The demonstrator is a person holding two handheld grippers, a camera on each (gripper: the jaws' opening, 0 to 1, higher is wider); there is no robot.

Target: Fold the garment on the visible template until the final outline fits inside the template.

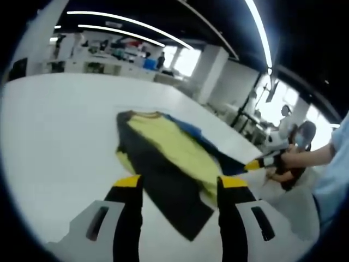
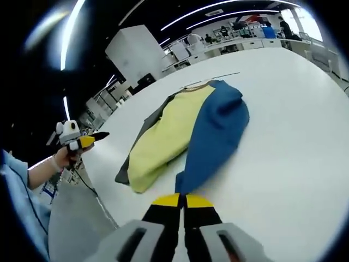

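In the left gripper view, the left claw (image 1: 179, 185) hovers with its 2 yellow-tipped jaws spread wide above the near end of the garment (image 1: 163, 158), a yellow, dark grey and blue shirt lying flat on the white counter (image 1: 54, 136). At the right edge, a hand (image 1: 294, 158) holds the right claw (image 1: 256, 164).

In the right gripper view, the right claw's jaws are pressed together on the blue sleeve tip (image 2: 188, 188) at the counter's near edge. The left claw (image 2: 90, 139) hangs beyond the counter, at left.

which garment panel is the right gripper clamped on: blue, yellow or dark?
The blue panel: the right gripper pinches its lower tip; yellow and dark panels lie apart.
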